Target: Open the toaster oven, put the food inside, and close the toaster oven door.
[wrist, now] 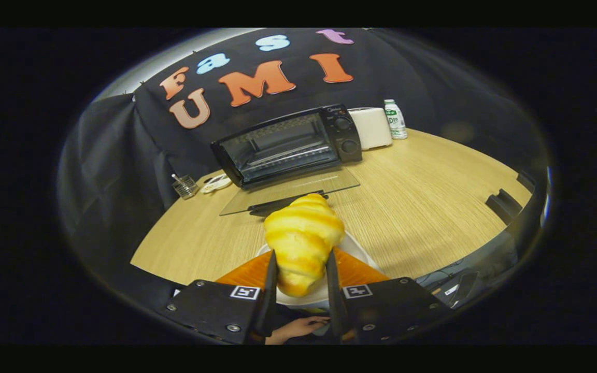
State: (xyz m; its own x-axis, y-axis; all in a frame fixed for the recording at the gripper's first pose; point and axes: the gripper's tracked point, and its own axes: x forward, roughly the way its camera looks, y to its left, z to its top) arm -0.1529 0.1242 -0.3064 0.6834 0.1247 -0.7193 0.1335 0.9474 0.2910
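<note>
We've got the gripper clamped on the croissant just above its white plate, toaster oven door already down, so next we'd carry it forward onto the rack.

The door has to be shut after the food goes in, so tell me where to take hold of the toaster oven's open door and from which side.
Take the dark handle bar along the free front edge of the glass door, coming from the front and below. The door lies flat, hinged at the toaster oven. The gripper is closed on the croissant.
</note>
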